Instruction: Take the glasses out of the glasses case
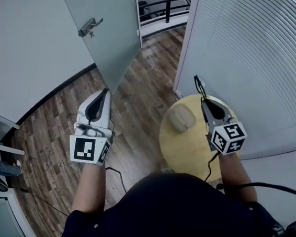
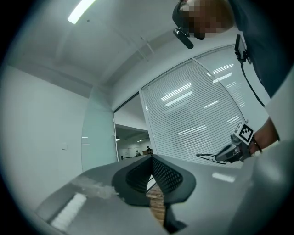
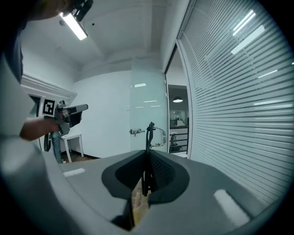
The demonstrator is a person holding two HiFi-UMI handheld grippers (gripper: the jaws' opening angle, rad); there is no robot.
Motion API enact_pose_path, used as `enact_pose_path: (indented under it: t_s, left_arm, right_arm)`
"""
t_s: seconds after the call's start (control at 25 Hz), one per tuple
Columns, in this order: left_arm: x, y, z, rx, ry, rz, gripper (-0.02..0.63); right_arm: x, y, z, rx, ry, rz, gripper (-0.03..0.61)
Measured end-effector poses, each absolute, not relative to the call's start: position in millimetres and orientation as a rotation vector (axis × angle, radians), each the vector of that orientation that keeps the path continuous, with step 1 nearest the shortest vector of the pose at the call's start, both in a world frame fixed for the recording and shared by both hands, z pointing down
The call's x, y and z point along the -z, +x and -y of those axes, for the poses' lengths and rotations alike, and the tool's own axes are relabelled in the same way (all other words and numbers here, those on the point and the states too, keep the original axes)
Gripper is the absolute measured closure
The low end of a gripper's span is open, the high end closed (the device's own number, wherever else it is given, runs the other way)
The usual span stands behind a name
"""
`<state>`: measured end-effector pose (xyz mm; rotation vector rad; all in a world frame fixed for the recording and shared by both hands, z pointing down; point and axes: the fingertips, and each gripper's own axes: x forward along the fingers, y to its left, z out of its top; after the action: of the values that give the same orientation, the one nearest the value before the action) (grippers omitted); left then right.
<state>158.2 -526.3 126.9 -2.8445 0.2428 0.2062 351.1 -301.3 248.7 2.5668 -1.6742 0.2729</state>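
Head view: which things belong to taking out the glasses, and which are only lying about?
Job: thin black-framed glasses, clamped in the right hand-held gripper; beige oval glasses case; round light wooden table under it.
Lying about: frosted glass door; small white side table; left hand-held gripper, shut and empty.
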Motion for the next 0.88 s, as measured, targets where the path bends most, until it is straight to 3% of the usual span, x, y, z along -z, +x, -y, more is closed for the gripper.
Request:
enact_pose_path:
  t_s: [0.88]
  left_arm:
    - [-137.0,167.7,498.5,-0.192,-2.854,-0.135,0.609]
  right_arm:
    - [-250.0,346.2,277.2,-0.225,2.606,1.627,0.546]
